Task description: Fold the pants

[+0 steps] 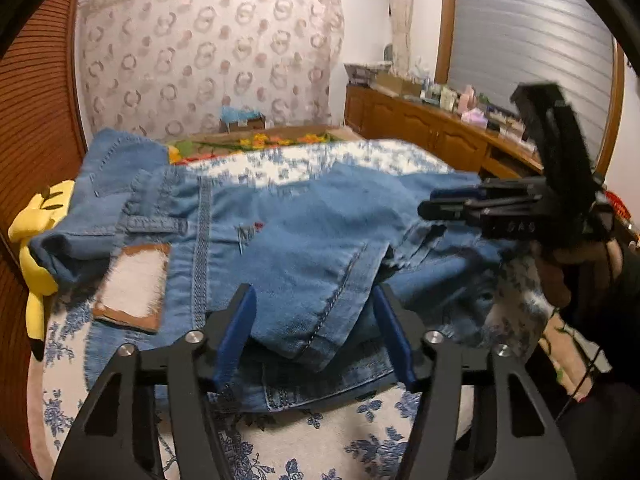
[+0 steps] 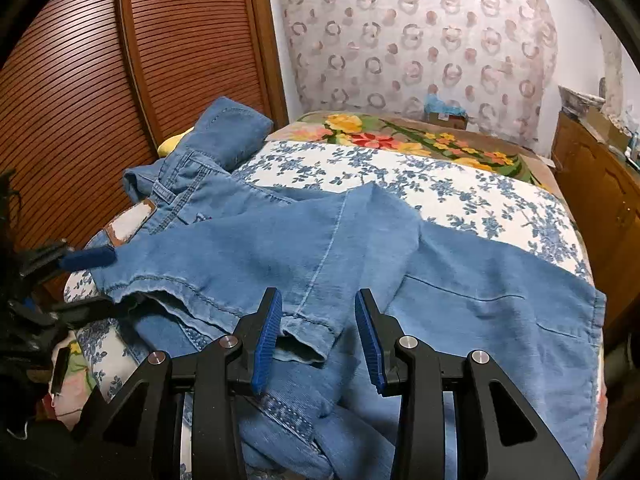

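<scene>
Both claws spread, pinching nothing: our left gripper (image 1: pixel 314 332) and right gripper (image 2: pixel 318 336) straddle blue denim pants' (image 2: pixel 248 248) hem; should bite both layers, keeping edges level.

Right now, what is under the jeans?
The jeans lie on a blue-flowered white bedcover, with a yellow soft toy peeking out beneath the waistband end. Anything else underneath is covered by denim.

Slatted wardrobe (image 2: pixel 80 80); patterned curtain (image 2: pixel 420 40); wooden sideboard (image 1: pixel 420 128).

Blue denim pants (image 2: pixel 312 248) — rumpled, partly folded — on floral bedspread (image 2: pixel 400 176)
</scene>
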Motion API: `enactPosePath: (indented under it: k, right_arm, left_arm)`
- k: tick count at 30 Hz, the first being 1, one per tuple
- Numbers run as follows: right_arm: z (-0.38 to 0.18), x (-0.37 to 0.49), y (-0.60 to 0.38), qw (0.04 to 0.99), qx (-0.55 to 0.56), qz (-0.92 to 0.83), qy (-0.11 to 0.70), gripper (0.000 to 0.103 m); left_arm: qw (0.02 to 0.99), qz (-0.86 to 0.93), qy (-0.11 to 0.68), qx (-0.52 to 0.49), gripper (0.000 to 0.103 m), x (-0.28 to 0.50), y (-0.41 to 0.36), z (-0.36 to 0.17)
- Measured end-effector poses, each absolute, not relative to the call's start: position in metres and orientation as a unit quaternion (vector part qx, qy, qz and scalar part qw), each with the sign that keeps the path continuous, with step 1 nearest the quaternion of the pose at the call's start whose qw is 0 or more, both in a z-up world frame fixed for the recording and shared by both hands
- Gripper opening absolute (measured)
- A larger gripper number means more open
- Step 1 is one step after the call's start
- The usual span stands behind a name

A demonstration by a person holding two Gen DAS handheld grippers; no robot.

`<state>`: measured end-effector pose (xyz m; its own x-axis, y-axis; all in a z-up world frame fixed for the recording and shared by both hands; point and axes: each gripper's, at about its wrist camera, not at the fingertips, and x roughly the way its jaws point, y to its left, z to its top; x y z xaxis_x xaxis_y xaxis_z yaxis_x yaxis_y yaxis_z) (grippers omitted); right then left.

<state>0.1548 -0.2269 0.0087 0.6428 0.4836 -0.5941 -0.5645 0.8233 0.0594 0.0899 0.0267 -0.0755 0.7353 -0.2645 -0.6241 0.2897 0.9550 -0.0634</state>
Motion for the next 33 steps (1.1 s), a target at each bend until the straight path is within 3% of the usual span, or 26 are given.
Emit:
enactPosePath:
  k: [8, 15, 20, 22, 24, 33]
  right_arm:
    - [-0.007, 0.164, -0.215, 0.893, -0.059, 0.296, 0.333, 0.039]
    - [-0.011, 0.169, -0.214, 0.891, -0.066, 0.287, 0.345, 0.039]
    - [-0.013, 0.17, -0.21, 0.887, -0.078, 0.287, 0.353, 0.039]
    - [-0.014, 0.169, -0.209, 0.881, -0.075, 0.302, 0.355, 0.017]
    - [-0.011, 0.166, -0.208, 0.884, -0.083, 0.303, 0.346, 0.006]
    - [0.045, 0.15, -0.202, 0.907, -0.081, 0.323, 0.259, 0.004]
  left_arm:
    - [0.925, -0.138, 0.352, 0.027, 0.058, 0.096, 0.03, -0.091]
    - [0.929, -0.136, 0.344, 0.005, 0.03, 0.094, 0.041, -0.084]
    - [0.928, -0.143, 0.344, 0.002, 0.018, 0.093, 0.041, -0.082]
    - [0.928, -0.147, 0.343, 0.001, 0.013, 0.093, 0.041, -0.081]
    - [0.929, -0.146, 0.34, 0.002, 0.01, 0.092, 0.042, -0.076]
    - [0.945, -0.138, 0.295, -0.012, 0.008, 0.069, 0.064, -0.041]
